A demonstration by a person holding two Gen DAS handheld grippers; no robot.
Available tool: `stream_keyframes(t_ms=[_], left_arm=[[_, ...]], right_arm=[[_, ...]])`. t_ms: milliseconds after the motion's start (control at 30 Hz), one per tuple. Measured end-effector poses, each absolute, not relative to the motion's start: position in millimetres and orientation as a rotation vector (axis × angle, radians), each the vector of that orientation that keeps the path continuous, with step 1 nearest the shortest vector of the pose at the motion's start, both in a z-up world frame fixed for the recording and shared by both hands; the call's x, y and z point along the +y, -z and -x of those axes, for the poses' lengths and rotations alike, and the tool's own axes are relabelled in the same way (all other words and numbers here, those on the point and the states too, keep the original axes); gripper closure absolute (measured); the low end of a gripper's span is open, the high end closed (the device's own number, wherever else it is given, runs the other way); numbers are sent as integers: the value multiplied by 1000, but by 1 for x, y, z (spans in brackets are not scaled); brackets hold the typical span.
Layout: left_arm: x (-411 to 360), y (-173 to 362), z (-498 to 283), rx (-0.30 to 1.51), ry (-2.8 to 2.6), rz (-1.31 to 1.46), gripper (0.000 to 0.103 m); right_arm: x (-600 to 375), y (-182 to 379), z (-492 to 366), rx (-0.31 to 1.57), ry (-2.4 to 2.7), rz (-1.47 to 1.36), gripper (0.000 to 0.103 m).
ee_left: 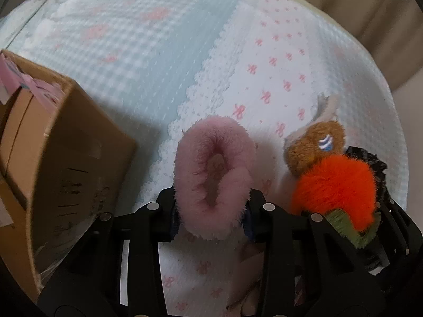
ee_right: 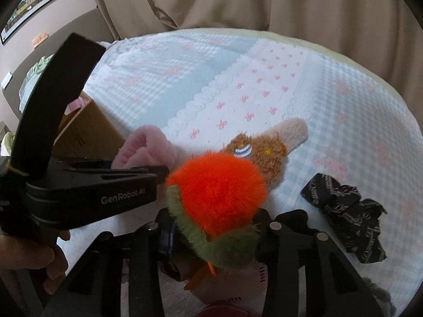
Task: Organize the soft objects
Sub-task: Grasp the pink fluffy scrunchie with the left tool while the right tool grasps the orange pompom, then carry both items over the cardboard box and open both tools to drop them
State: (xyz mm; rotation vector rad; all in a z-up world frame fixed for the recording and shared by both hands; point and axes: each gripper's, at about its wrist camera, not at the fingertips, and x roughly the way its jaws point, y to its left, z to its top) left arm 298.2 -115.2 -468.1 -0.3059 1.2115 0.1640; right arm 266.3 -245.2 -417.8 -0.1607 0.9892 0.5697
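Black patterned cloth (ee_right: 346, 216) fully visible from right wrist only. Left gripper (ee_left: 211, 206) clamped on pink fuzzy ring (ee_left: 212, 174), long axis pointing away; right gripper (ee_right: 214, 227) clamped on orange-green plush (ee_right: 216, 198).

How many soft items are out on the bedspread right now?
4: pink fluffy ring in left gripper, orange plush in right gripper, brown plush behind, black scrunchie rightward. Box may hide more.

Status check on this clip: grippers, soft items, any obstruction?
Left gripper shut on fluffy pink scrunchie. Right gripper shut on orange-and-green plush toy. Brown cardboard box beside it, nothing blocking.
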Motion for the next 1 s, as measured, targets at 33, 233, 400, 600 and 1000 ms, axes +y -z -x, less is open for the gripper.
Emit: stream_keyframes(t_ms=[33,233,400,600,1000], left_arm=[[-115,464,-297,1204,-159,304,70],[-118,438,-287,1159,-133,289,70],[-119,409,-280,1116,-112,289,70],[-118,345,-252,1031,-82,285,70],[-68,217,-191,901,-71,251,70]], right_arm=[[-246,415,-266,983,-564,154,65],[-254,394,-257,953,-516,130,67],[-257,364,-244,911,-472,125,67],[-261,306,-216,849,-425,106,67],[-223,185,-165,749,-350,66,67]])
